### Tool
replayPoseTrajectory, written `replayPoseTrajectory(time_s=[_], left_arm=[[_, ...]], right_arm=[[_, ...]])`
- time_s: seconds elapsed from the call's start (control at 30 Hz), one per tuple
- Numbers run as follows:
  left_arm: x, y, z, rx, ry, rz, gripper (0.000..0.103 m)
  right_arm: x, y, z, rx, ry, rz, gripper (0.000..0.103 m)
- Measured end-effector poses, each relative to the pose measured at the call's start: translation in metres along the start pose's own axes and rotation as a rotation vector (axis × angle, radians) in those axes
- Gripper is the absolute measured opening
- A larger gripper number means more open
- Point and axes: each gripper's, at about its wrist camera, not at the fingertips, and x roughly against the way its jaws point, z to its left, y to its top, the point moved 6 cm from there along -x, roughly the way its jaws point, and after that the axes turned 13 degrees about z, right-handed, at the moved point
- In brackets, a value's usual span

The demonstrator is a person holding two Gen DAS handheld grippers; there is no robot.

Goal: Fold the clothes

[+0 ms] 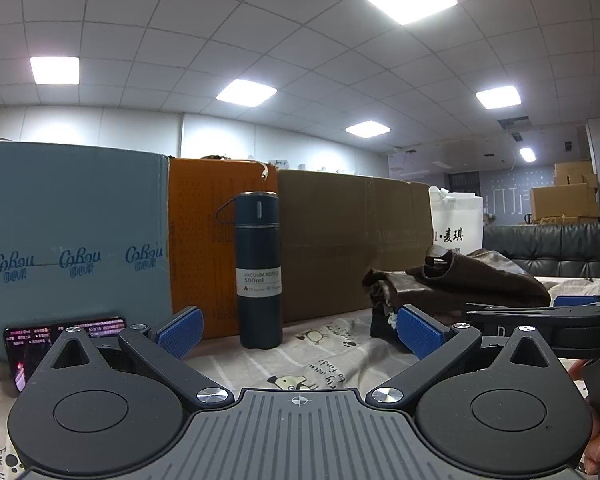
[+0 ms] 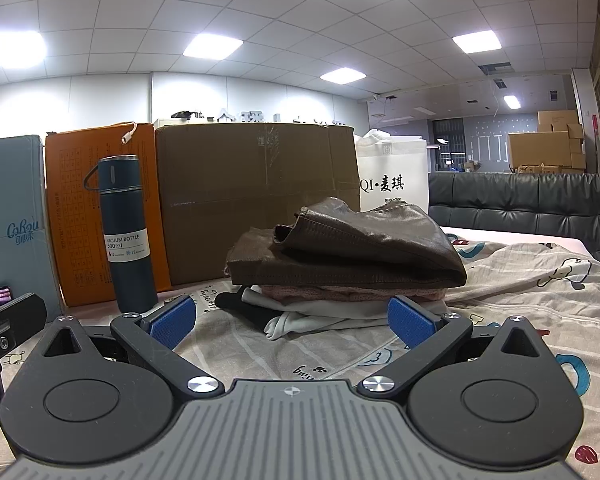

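A stack of folded clothes sits on the printed bedsheet (image 2: 520, 280): a brown leather garment (image 2: 364, 244) on top, a pink knit (image 2: 340, 292) under it, white and black pieces (image 2: 300, 318) at the bottom. The brown garment also shows in the left wrist view (image 1: 472, 280), to the right. My right gripper (image 2: 292, 320) is open and empty, just in front of the stack. My left gripper (image 1: 300, 332) is open and empty, facing a dark blue vacuum bottle (image 1: 259, 268). The right gripper's body (image 1: 540, 316) shows at the right of the left view.
Behind the sheet stand a grey-blue box (image 1: 72, 240), an orange box (image 1: 204, 240), a brown carton (image 2: 256, 196) and a white bag (image 2: 392, 176). The bottle (image 2: 128, 232) stands left of the stack. A lit phone (image 1: 32, 344) leans at the left. A dark sofa (image 2: 532, 204) is at the right.
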Motion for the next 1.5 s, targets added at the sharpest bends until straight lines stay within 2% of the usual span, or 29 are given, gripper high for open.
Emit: replayPoseTrajectory(time_s=[1.5], left_arm=[[0.0014, -0.0004, -0.0004, 0.0, 0.0, 0.003, 0.103]], right_arm=[[-0.0022, -0.0014, 0.0007, 0.002, 0.012, 0.017, 0.103]])
